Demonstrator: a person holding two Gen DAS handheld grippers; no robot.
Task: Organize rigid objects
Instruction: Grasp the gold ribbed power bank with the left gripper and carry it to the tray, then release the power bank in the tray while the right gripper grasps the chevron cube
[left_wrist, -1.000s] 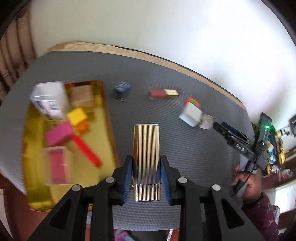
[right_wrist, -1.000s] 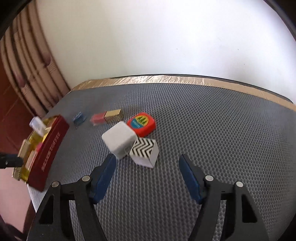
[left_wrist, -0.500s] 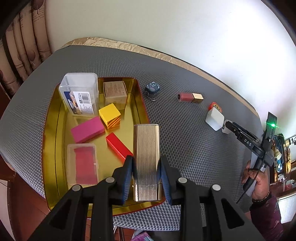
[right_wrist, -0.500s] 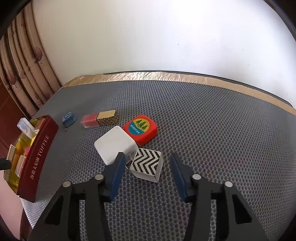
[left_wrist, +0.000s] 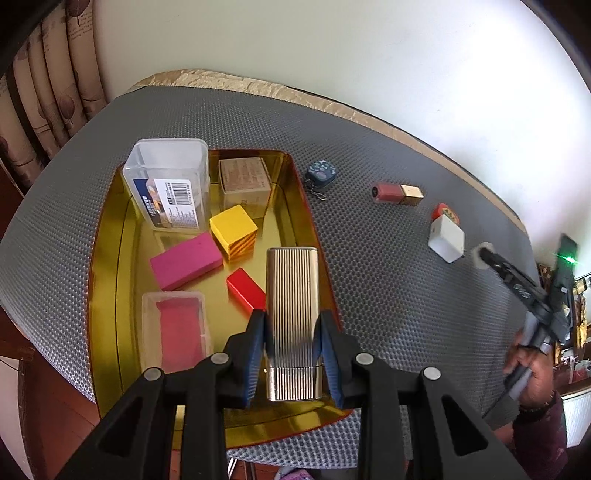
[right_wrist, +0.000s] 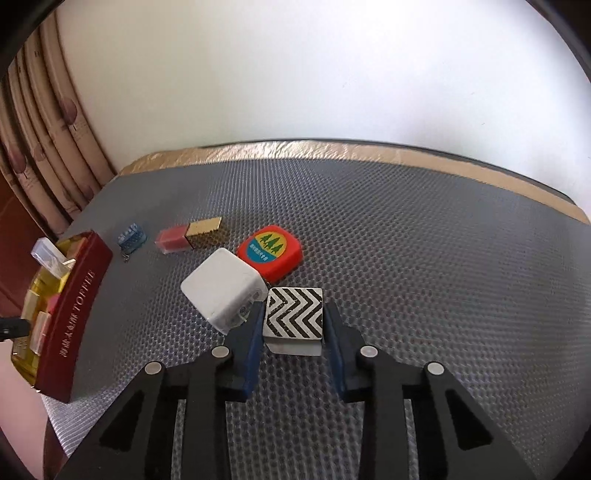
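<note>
Left gripper (left_wrist: 291, 343) clenched on a ribbed gold case (left_wrist: 292, 295), held over the right rim of the gold tray (left_wrist: 110, 266). Inside the tray: clear plastic box (left_wrist: 168, 182) at 11 o'clock, cardboard box (left_wrist: 243, 177) at 12, yellow block (left_wrist: 233, 230), pink block (left_wrist: 186, 260), red block (left_wrist: 245, 291), clear lidded case (left_wrist: 175, 332) at 8.

Right gripper (right_wrist: 293, 332) closed around a zigzag-patterned cube (right_wrist: 294, 312) on the grey mat (right_wrist: 424, 258). White cube (right_wrist: 221, 291) touching at 10 o'clock, orange tape measure (right_wrist: 269, 251) at 12, lipstick (right_wrist: 188, 234) and blue keychain (right_wrist: 131, 236) farther toward 10.
</note>
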